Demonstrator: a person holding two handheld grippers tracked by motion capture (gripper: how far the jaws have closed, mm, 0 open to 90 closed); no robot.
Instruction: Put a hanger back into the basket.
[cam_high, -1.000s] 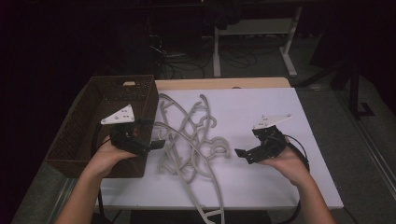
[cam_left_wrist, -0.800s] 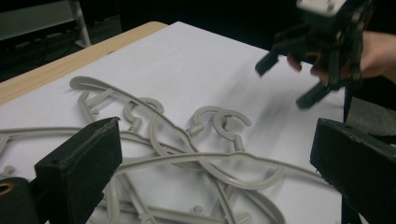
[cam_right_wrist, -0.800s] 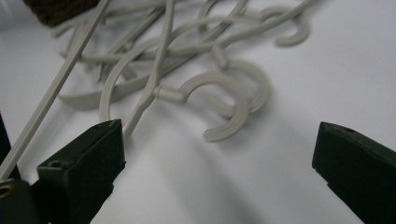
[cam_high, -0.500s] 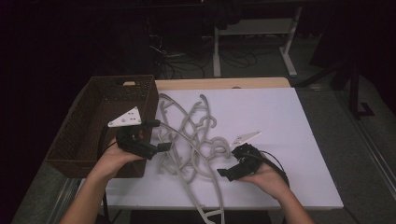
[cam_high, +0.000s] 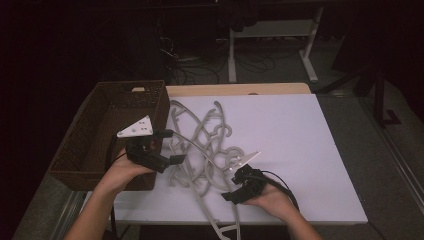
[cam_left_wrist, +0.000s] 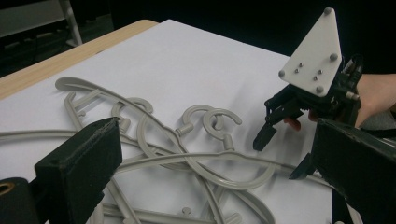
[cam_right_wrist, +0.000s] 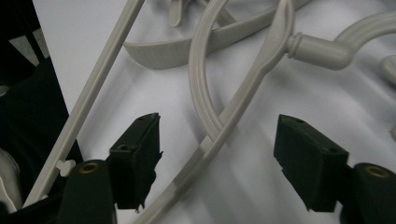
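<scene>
Grey plastic hangers lying tangled in one pile on white table cover, just beside one brown wicker basket; several, exact count unclear. One hanger arm sticking out of pile, running diagonally toward near table edge.

Right gripper straddling that arm, jaws just closing, pads not yet pressing. Left gripper hovering at pile's basket side, jaws standing wide, gripping nothing.
</scene>
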